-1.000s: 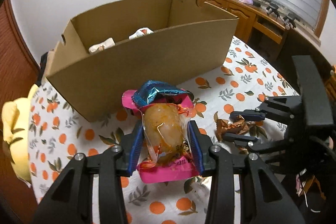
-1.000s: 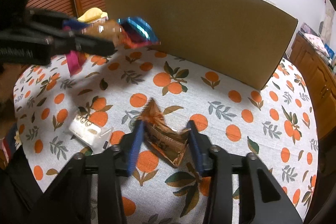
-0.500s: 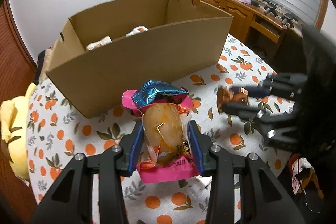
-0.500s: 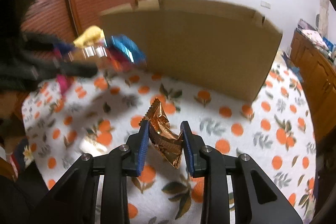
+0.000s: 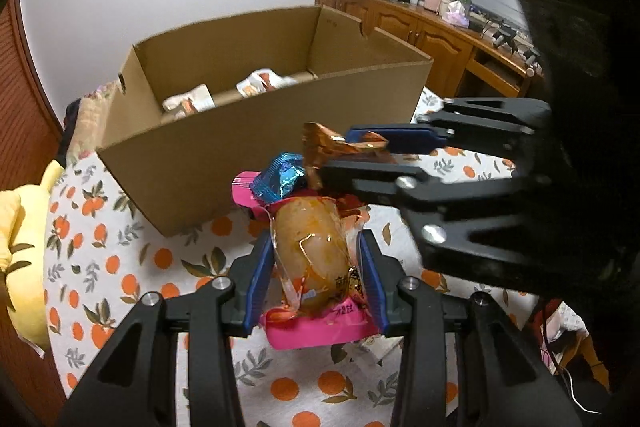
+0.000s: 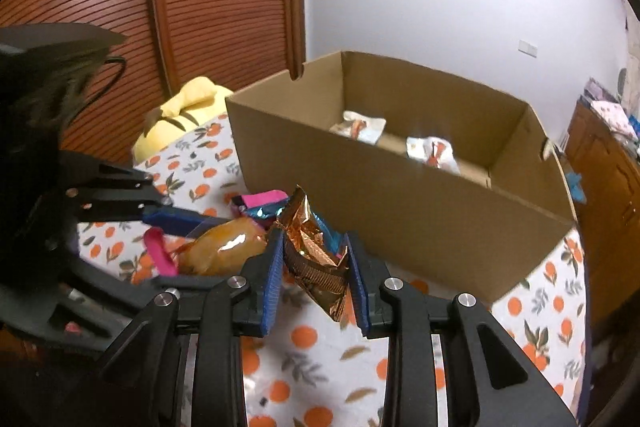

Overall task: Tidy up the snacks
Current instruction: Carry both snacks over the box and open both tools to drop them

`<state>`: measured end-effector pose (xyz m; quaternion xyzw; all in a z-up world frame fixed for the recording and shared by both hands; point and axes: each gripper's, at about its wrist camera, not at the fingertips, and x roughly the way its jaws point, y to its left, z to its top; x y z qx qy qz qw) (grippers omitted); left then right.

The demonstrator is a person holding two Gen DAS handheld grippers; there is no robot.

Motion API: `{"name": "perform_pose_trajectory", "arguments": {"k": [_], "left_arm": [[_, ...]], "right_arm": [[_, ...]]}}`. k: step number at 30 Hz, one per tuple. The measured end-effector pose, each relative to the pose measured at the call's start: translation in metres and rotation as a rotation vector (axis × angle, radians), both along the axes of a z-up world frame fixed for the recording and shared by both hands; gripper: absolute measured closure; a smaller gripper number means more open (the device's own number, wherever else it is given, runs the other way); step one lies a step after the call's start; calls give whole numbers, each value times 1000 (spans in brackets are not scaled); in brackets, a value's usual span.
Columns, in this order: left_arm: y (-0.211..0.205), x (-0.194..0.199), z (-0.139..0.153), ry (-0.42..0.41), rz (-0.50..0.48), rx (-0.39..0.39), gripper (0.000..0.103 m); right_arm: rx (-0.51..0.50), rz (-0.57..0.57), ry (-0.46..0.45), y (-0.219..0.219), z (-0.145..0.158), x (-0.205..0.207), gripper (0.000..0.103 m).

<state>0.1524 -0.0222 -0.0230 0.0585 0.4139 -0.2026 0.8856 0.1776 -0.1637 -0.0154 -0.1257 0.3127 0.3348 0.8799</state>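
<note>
My left gripper (image 5: 314, 267) is shut on a bundle of snacks above the table: a clear pack with an orange-brown egg-shaped snack (image 5: 308, 247), a pink packet (image 5: 316, 331) and a blue foil packet (image 5: 280, 175). Just to its right and a little higher, my right gripper (image 6: 316, 267) is shut on a crumpled copper foil packet (image 6: 316, 255), held in the air. The packet's top (image 5: 328, 143) nearly touches the blue foil. Beyond both stands an open cardboard box (image 6: 400, 211) with two white snack packs (image 6: 360, 127) (image 6: 432, 151) on its floor.
The table wears a white cloth printed with oranges (image 5: 120, 267). A yellow plush toy (image 5: 24, 251) lies at the table's left edge. A wooden sideboard (image 5: 440, 31) with clutter stands behind on the right, and a ribbed wooden door (image 6: 160, 7) on the left.
My right gripper has closed on the copper packet, lifted it off the cloth and carried it up beside the left gripper's bundle. The left gripper has stayed almost where it was.
</note>
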Motion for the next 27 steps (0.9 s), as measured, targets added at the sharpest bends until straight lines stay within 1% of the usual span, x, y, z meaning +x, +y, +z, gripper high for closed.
{"name": "perform_pose_trajectory", "arguments": {"k": [4,7,13,19,27], "left_arm": [[7,-2,12,-16,2,-21,62],[11,-4,20,-34,8,-20,62],[17,-2,31,-54,15,-22,62],[25,9,47,-91,32,-27,62],[31,34,57,-114,61,-15,62]], "right_arm": [[-5,8,-13,9,8,9,74],[-20,9,-27,16,13,14,74],[-9,13,-52,24,28,18,74],[-3,5,-73,27,42,28,74],[16,-31,-76,25,57,52,74]]}}
